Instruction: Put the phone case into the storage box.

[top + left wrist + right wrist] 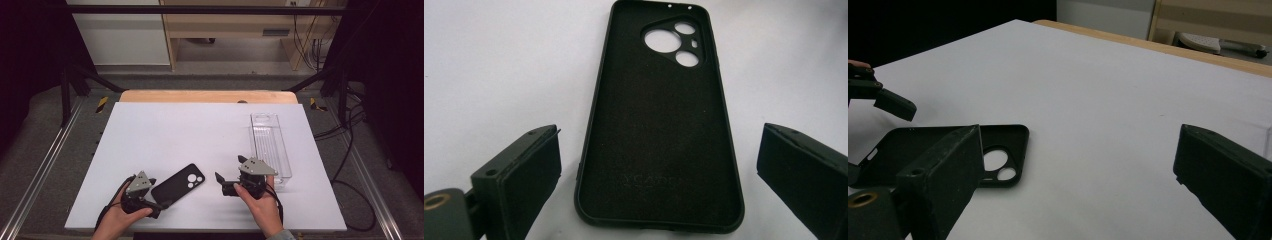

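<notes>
- A white table top (165, 130) fills the middle of the high view, with a wooden edge along its far side and dark floor and metal rails around it.
- A clear plastic tray (270, 145), long and narrow, lies on the right part of the table, running from far to near.
- A black phone case (178, 184) lies flat on the table near the front edge, left of centre, open side up, with its camera cut-outs at the end farther from the person. In the left gripper view the phone case (659, 130) stretches away between the two jaws, its near end level with them.
- The left gripper (155, 195), held in the person's left hand (117, 217), sits at the near end of the case; its jaws are spread wide on either side of it, with table showing between each jaw and the case.
- The right gripper (231, 172), held in the right hand (260, 200), rests just beside the near end of the tray, well apart from the case; its jaws are spread wide with nothing between them.
</notes>
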Motion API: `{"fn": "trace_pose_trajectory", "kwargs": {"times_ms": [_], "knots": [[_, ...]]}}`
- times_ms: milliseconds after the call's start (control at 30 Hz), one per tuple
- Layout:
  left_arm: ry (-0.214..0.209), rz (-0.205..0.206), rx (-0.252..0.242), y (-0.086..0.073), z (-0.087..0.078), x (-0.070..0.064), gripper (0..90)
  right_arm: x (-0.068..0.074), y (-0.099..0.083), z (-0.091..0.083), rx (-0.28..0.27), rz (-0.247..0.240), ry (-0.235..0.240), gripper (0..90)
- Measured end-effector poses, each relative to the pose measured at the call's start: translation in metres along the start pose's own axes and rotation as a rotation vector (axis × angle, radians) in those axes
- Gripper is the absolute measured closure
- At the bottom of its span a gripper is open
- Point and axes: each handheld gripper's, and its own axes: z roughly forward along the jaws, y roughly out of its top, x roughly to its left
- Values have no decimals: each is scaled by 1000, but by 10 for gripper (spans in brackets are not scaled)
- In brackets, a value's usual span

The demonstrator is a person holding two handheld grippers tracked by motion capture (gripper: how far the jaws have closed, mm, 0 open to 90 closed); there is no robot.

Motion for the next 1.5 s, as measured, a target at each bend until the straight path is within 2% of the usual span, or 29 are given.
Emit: {"fn": "trace_pose_trajectory", "kwargs": {"times_ms": [733, 867, 1000, 1233, 1500], "knots": [[-2, 6, 58, 3, 10, -2, 43, 0, -2, 2, 12, 5, 9, 68], [0, -1, 56, 5, 12, -3, 44, 0, -2, 3, 12, 5, 12, 69], [1, 4, 76, 5, 15, -4, 45, -1, -2, 3, 15, 6, 14, 70], [11, -3, 77, 6, 16, -3, 48, 0, -2, 3, 17, 6, 13, 72], [19, 23, 89, 6, 17, -4, 48, 0, -2, 3, 16, 6, 14, 72]]}}
